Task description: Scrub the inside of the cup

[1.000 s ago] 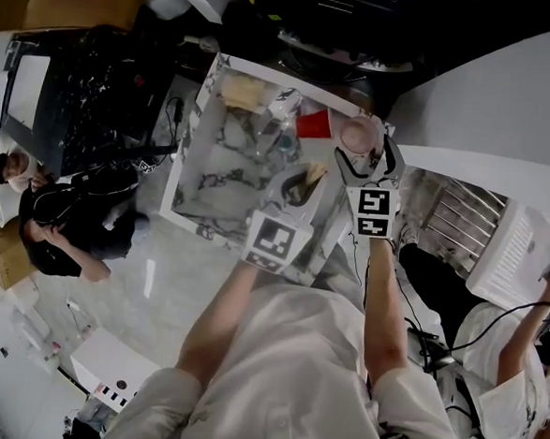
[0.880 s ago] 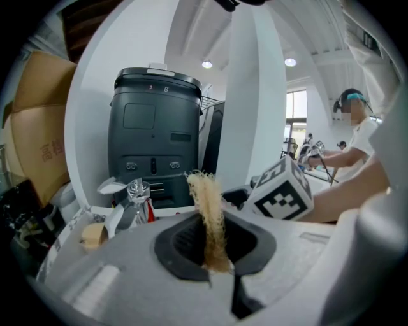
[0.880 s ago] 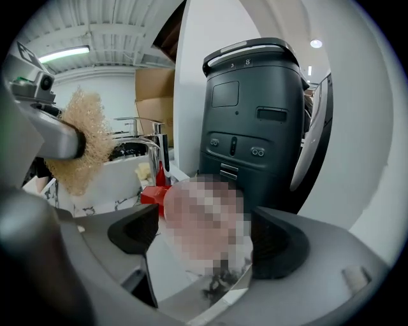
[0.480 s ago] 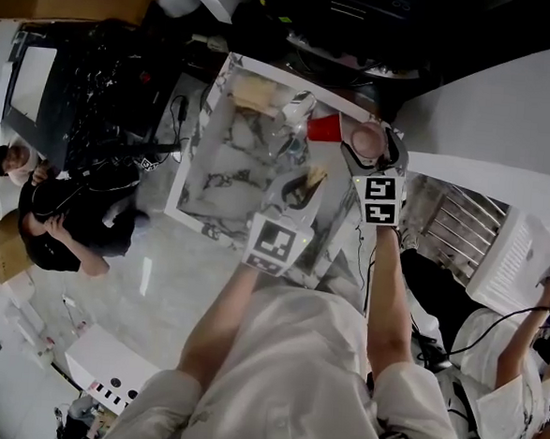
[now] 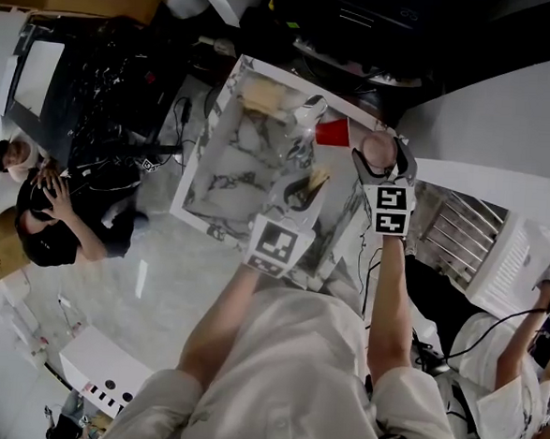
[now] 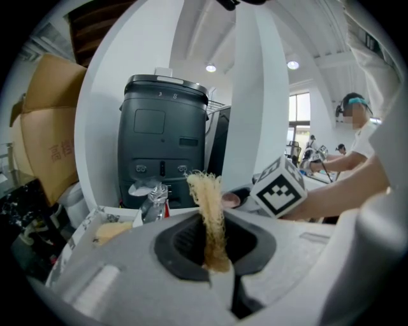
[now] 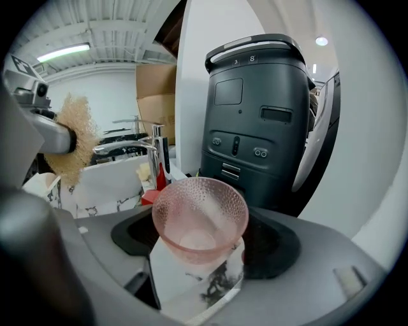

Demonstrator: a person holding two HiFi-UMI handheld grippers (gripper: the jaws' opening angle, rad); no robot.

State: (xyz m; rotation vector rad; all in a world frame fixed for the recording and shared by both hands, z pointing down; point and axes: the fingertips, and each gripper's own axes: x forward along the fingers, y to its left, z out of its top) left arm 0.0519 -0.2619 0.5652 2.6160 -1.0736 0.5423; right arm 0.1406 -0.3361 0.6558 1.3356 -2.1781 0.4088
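A pink textured glass cup [image 7: 201,219] stands upright on a marble ledge corner [image 7: 191,286], at the sink's far right corner in the head view [image 5: 379,148]. My right gripper [image 7: 201,251] [image 5: 380,163] straddles it. Its jaws are closing, the cup sits between them, and no firm press shows. My left gripper [image 6: 213,258] [image 5: 294,195] is shut on a tan fibrous scrubber [image 6: 207,213] [image 5: 313,177], which sticks up from the jaws. It hovers over the sink, left of the cup, and the scrubber [image 7: 73,143] shows at the left of the right gripper view.
The marble sink [image 5: 224,168] has a chrome faucet [image 5: 306,108] [image 7: 137,149] at its back rim. A red cup [image 5: 334,132] and a yellow sponge [image 5: 262,96] lie near it. A dark grey machine [image 7: 261,114] stands behind. People [image 5: 54,222] sit to the left.
The head view has shifted slightly. Both grippers stay in about the same places by the sink, the right one still around the pink cup.
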